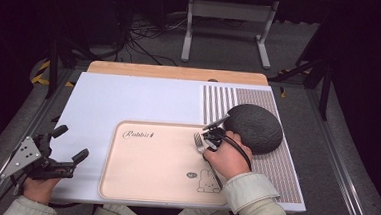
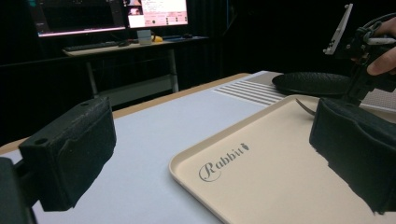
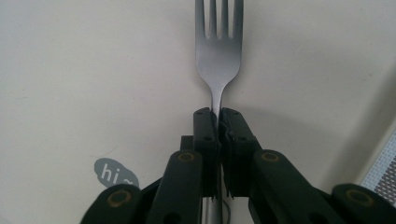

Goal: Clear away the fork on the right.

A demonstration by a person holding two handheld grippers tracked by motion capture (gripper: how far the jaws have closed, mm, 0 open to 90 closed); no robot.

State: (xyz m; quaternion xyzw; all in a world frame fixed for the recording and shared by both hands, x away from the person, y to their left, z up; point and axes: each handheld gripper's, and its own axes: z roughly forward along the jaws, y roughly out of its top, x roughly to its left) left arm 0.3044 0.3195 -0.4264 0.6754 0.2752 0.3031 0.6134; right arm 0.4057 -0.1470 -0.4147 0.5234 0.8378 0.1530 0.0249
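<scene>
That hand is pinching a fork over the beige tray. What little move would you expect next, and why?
Probably a small lowering of the fork until it lies flat on the tray, then letting go. The right gripper has its jaws shut on the fork's neck, tines pointing away over bare tray surface near the dark bowl. The left gripper waits open, off to the side.

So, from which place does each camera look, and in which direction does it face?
High view: above the person's side, facing forward and down on the table; both forearms enter from below.
Left gripper view: on the left gripper, looking level across the tray; its open jaws show.
Right gripper view: on the right gripper, looking down at the fork it clamps.
Shared: all three show the tray; the high and right gripper views show the fork.
</scene>
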